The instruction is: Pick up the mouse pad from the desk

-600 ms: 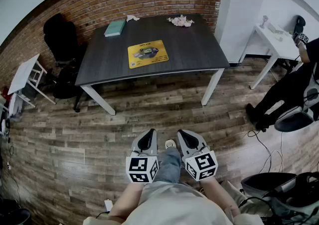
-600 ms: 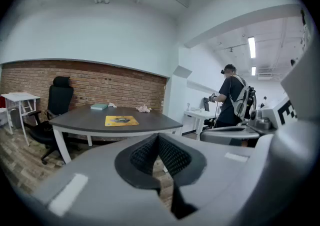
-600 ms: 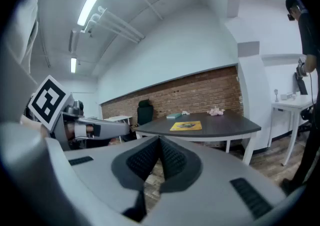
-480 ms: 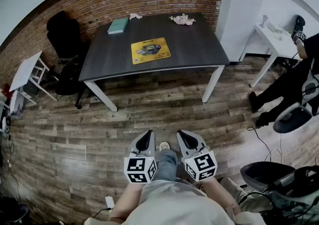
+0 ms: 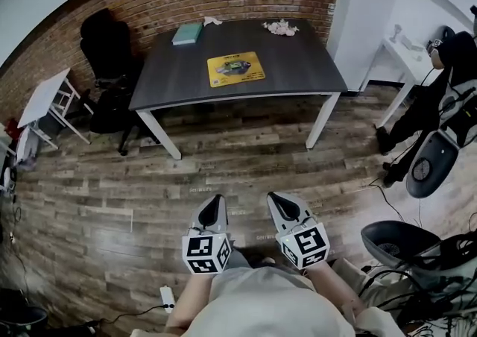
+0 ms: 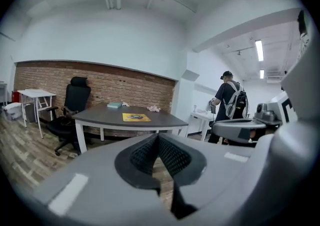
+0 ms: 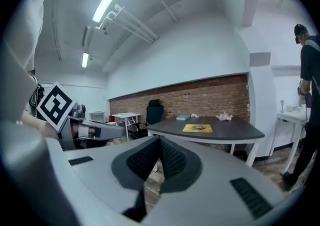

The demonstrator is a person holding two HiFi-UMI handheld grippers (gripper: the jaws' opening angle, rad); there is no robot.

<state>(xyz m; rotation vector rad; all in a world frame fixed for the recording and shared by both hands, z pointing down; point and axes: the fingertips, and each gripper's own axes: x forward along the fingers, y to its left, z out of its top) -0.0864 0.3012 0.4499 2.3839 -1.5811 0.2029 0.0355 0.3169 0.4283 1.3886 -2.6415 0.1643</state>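
Observation:
The yellow mouse pad (image 5: pixel 235 69) lies flat near the middle of a dark desk (image 5: pixel 171 82) by the brick wall. It also shows far off as a yellow patch, the mouse pad (image 6: pixel 135 117) in the left gripper view and the mouse pad (image 7: pixel 197 128) in the right gripper view. My left gripper (image 5: pixel 212 211) and right gripper (image 5: pixel 282 206) hang side by side over the wooden floor, well short of the desk. Both are shut with nothing between the jaws.
On the desk lie a teal book (image 5: pixel 188 33), a crumpled white bit (image 5: pixel 212 21) and a pink cluster (image 5: pixel 282 27). A black office chair (image 5: pixel 108 48) and a white side table (image 5: pixel 45 98) stand left. At the right are a white table (image 5: pixel 402 60), a person (image 5: pixel 440 89) and chairs (image 5: pixel 406 242).
The view has shifted: the desk and mouse pad now sit a little further right and the grippers lower in the picture. The person at the right has moved. Both grippers stay shut.

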